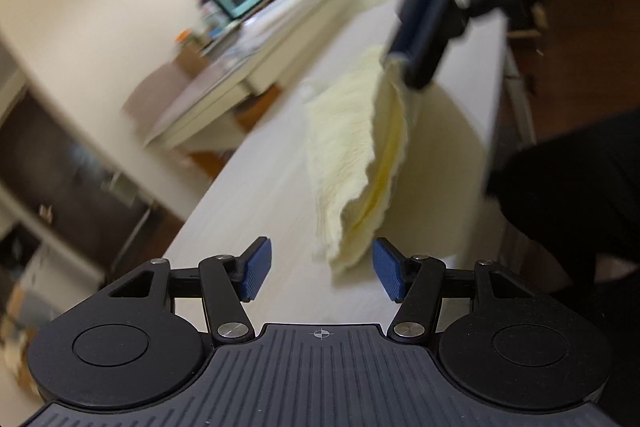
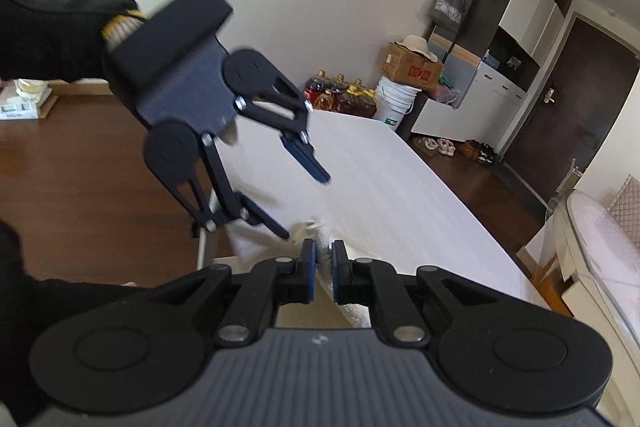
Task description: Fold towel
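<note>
Yellow towel (image 1: 352,147) — in right jaws

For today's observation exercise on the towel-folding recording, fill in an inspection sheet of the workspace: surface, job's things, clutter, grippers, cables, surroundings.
Surface: long pale table, bare around the towel.
Job's things: pale yellow towel, one end lifted, the lower end trailing toward the table.
Clutter: nothing seen on the table.
Grippers: left hand-held gripper open, empty, pads either side of the towel's lower end; right hand-held gripper shut on the towel's raised end.
Cables: nothing seen.
Surroundings: dark wood floor; cardboard box, white bucket, bottles by the wall; shoes near a dark door.
</note>
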A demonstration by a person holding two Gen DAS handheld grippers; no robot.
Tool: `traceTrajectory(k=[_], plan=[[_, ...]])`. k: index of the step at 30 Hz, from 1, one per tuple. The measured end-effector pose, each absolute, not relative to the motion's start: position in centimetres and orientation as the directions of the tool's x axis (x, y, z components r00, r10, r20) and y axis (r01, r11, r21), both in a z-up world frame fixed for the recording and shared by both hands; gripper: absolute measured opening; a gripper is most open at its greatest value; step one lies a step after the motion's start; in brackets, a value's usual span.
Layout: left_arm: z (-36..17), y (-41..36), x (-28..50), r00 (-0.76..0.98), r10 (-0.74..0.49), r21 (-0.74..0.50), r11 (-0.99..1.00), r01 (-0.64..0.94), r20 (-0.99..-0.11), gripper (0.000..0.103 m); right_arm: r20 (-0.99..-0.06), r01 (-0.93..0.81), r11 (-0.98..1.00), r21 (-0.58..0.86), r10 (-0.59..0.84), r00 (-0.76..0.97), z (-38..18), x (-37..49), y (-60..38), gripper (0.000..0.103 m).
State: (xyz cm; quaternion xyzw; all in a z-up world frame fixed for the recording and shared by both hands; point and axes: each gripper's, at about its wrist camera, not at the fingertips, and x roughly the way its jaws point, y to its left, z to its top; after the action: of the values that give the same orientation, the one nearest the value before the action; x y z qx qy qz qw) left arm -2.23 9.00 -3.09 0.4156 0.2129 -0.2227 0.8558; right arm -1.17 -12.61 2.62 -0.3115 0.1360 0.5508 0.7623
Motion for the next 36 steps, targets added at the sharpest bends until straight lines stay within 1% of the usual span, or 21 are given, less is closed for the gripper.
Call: traceTrajectory(k=[5, 9, 11, 12, 13, 15, 16, 20, 22, 24, 28, 29, 31, 33, 36], plan=[[-4.1, 5.9, -3.8, 0.800, -0.243, 0.682, 0.423, 0.597, -0.549, 0.058, -0.547, -0.922, 0.201, -0.330, 0.755, 0.360, 2.4, -2.2, -15.1, 0.009], [-4.3, 4.8, -5.0, 0.783, -0.274, 0.683, 0.383, 0.621, -0.559, 0.059, -0.537, -0.916, 0.253, -0.311, 0.749, 0.389, 2.6, -1.5, -15.8, 0.009], [-4.8, 4.2, -5.4, 0.789, -0.271, 0.700, 0.364, 0.614, -0.552, 0.057, -0.528, -0.916, 0.270, -0.295, 0.753, 0.392, 2.6, -1.1, -16.0, 0.009], [-4.9, 4.0, -5.6, 0.787, -0.271, 0.697, 0.365, 0.617, -0.555, 0.045, -0.526, -0.918, 0.270, -0.291, 0.756, 0.389, 2.5, -1.1, -16.2, 0.009], [-5.0, 3.9, -5.8, 0.783, -0.272, 0.692, 0.367, 0.621, -0.559, 0.027, -0.527, -0.919, 0.266, -0.289, 0.757, 0.385, 2.5, -1.1, -16.4, 0.009], [-5.0, 3.8, -5.7, 0.769, -0.280, 0.673, 0.372, 0.639, -0.575, 0.011, -0.535, -0.921, 0.260, -0.290, 0.754, 0.381, 2.2, -1.0, -16.4, 0.009], [-5.1, 3.8, -5.7, 0.760, -0.279, 0.663, 0.372, 0.649, -0.587, 0.008, -0.539, -0.921, 0.258, -0.291, 0.751, 0.381, 2.1, -1.1, -16.5, 0.009], [-4.7, 3.9, -6.1, 0.734, -0.282, 0.630, 0.382, 0.677, -0.618, 0.007, -0.557, -0.910, 0.261, -0.322, 0.725, 0.405, 1.0, -2.4, -17.4, 0.011], [-4.3, 4.1, -5.6, 0.722, -0.289, 0.610, 0.394, 0.688, -0.628, 0.007, -0.563, -0.900, 0.262, -0.348, 0.709, 0.424, 0.5, -2.9, -17.4, 0.019], [-3.9, 4.2, -5.2, 0.713, -0.296, 0.594, 0.403, 0.696, -0.635, 0.007, -0.559, -0.885, 0.272, -0.377, 0.695, 0.452, 0.0, -3.8, -17.4, 0.024], [-3.1, 4.4, -4.6, 0.692, -0.311, 0.564, 0.412, 0.716, -0.651, 0.007, -0.564, -0.864, 0.276, -0.420, 0.667, 0.487, -1.0, -4.8, -16.4, 0.027], [-3.0, 4.3, -4.5, 0.689, -0.312, 0.561, 0.410, 0.719, -0.654, 0.007, -0.564, -0.861, 0.274, -0.429, 0.664, 0.491, -1.2, -4.9, -16.2, 0.030], [-2.8, 4.2, -4.3, 0.684, -0.318, 0.558, 0.405, 0.724, -0.657, 0.007, -0.561, -0.850, 0.266, -0.455, 0.656, 0.505, -2.0, -5.7, -15.4, 0.037], [-2.7, 4.2, -4.5, 0.680, -0.318, 0.555, 0.404, 0.727, -0.661, 0.007, -0.558, -0.840, 0.261, -0.476, 0.649, 0.518, -2.7, -6.2, -14.8, 0.040], [-2.5, 4.1, -4.9, 0.677, -0.319, 0.552, 0.402, 0.730, -0.663, 0.007, -0.555, -0.833, 0.268, -0.484, 0.642, 0.529, -3.5, -6.5, -13.8, 0.039]])
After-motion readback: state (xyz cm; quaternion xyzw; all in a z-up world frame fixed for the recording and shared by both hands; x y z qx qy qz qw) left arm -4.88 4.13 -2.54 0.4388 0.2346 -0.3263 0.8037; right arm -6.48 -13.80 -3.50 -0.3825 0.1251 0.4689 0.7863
